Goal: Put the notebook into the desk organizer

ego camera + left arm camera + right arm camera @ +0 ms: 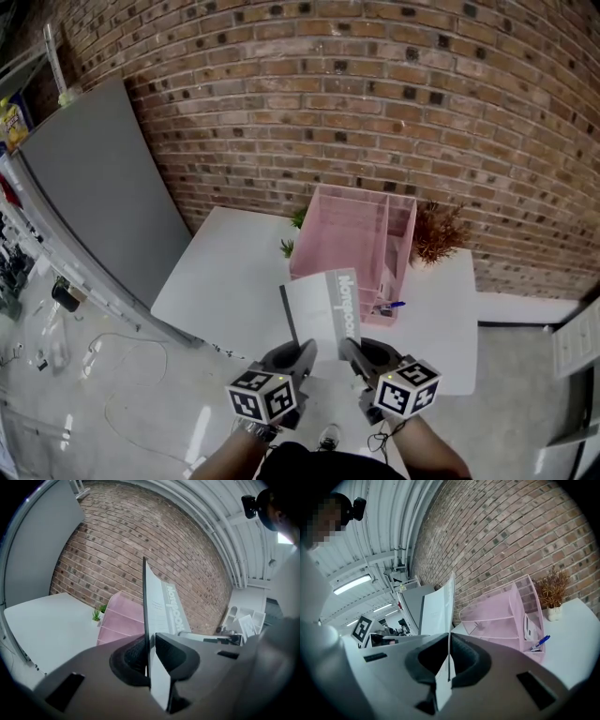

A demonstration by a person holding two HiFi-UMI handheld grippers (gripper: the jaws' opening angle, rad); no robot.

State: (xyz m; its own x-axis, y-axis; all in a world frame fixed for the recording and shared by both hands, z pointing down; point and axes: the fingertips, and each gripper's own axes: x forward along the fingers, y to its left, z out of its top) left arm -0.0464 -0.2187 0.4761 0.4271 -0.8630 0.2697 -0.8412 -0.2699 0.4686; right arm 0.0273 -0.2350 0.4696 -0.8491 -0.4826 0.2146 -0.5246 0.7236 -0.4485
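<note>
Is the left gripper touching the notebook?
Touching. The left gripper view shows the left gripper with both jaws clamped on the notebook.

"Notebook" printed along the notebook (pixel 322 314) cover

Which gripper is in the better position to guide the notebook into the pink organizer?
Probably the right gripper: both grippers clamp the notebook, but the organizer stands ahead, slightly toward its side. The left gripper should follow.
</note>
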